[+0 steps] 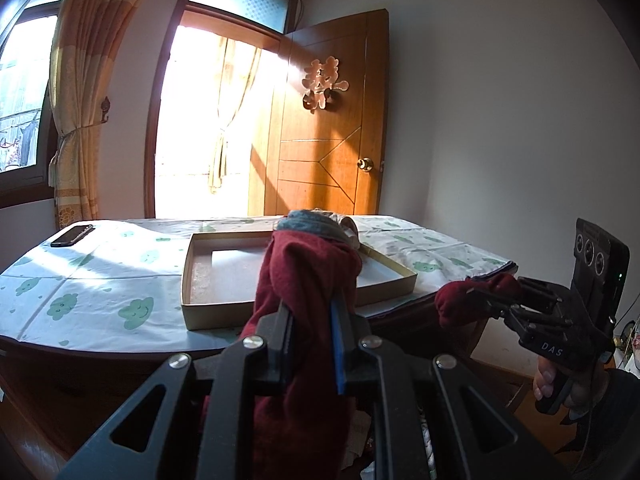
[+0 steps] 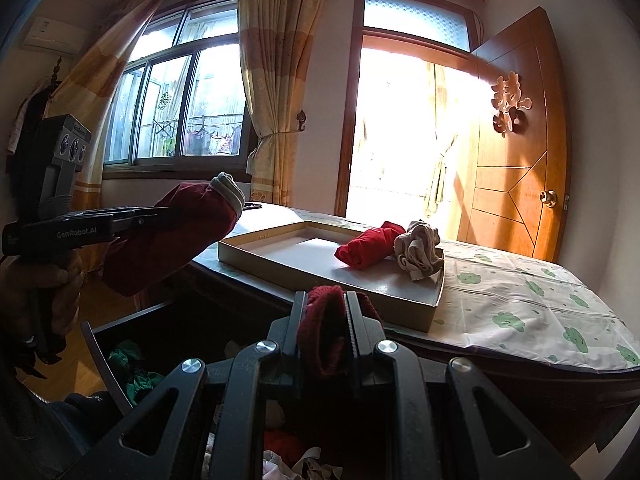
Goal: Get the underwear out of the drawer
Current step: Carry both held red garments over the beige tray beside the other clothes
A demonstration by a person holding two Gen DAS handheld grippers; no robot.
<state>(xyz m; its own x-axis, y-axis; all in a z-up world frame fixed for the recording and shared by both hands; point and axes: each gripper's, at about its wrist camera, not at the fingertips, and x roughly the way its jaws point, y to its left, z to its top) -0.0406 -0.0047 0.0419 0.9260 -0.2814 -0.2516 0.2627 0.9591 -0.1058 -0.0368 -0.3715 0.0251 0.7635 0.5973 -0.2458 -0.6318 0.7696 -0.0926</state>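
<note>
Two hand-held grippers lift one dark red garment [image 1: 308,280] clear of an open drawer [image 2: 120,364] in a sunlit bedroom, midway through the job of taking underwear out. The left gripper [image 1: 310,316] is clenched on one end of the cloth, which rises past its fingers and is topped by a pale waistband. The right gripper [image 2: 326,308] is clamped tight on the other end, a small bunch of the same red fabric showing between its jaws. Seen from the right wrist, the garment hangs in the air to the left, above the drawer and just short of the near edge of the table [image 2: 520,292], which carries a cloth printed with green clouds. On that table sits a shallow cardboard tray [image 2: 280,258], and at its far right end lie a rolled bright red piece [image 2: 368,248] and a crumpled beige piece [image 2: 418,250], touching each other. More clothing, green and white among it, remains down in the drawer. A phone [image 1: 72,235] lies at the far left corner of the table. The piece looks already free of the drawer, so the step in hand appears to be the carry. The next move likely calls for both grippers to travel forward together over the tray's near wall, keeping the cloth from sagging onto the rim, then let go on the bare floor of the tray.
</note>
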